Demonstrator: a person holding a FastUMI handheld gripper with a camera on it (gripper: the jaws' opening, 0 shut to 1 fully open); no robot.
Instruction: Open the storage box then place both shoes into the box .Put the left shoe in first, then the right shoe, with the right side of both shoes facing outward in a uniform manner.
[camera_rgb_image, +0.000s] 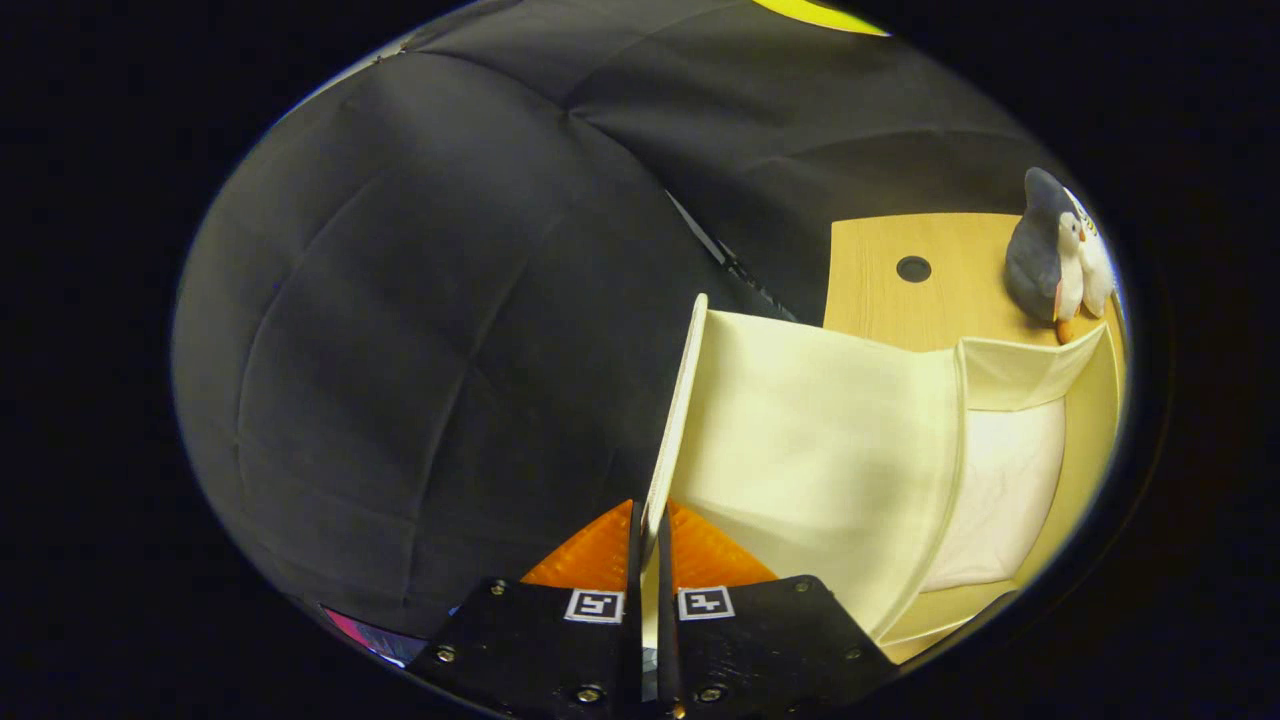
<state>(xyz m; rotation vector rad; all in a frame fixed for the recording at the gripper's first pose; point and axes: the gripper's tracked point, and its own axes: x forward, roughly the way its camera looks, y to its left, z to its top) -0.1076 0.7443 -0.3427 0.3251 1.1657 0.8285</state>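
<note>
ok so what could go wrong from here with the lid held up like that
1. The fingers pinch only the thin edge of the box lid, so it could slip out and drop shut.
2. Lifting further might tip or drag the storage box across the table.
3. The stuffed penguin sits close behind the box and could get knocked.
</note>
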